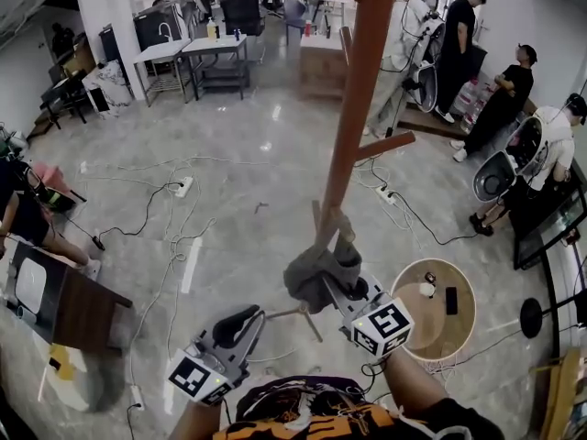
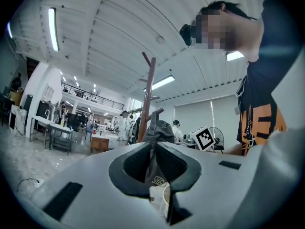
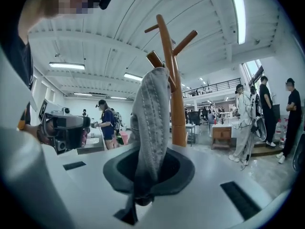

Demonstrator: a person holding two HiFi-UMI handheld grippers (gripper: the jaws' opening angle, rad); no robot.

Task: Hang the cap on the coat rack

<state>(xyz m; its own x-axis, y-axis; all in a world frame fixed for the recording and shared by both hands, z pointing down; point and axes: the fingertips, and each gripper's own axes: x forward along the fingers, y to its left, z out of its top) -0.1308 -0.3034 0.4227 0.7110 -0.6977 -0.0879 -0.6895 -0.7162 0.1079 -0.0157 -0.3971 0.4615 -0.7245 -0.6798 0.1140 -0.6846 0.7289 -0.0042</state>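
Observation:
The wooden coat rack (image 1: pixel 353 117) rises in front of me, a short peg (image 1: pixel 390 145) sticking out to its right. My right gripper (image 1: pixel 336 287) is shut on the grey cap (image 1: pixel 312 278), which hangs bunched close to the rack's lower pole. In the right gripper view the cap (image 3: pixel 151 113) stands up out of the right gripper (image 3: pixel 143 175), just in front of the coat rack (image 3: pixel 177 104) and its upper pegs. My left gripper (image 1: pixel 237 324) sits lower left, shut and holding nothing. From the left gripper (image 2: pixel 153 163) the cap (image 2: pixel 161 130) and the rack (image 2: pixel 147 94) show ahead.
Power cables and strips (image 1: pixel 174 191) trail across the polished floor. A round wooden table (image 1: pixel 463 324) with small items stands at the lower right, a dark desk (image 1: pixel 69 314) at the lower left. Several people (image 1: pixel 500 108) stand at the right; metal tables (image 1: pixel 197 53) line the back.

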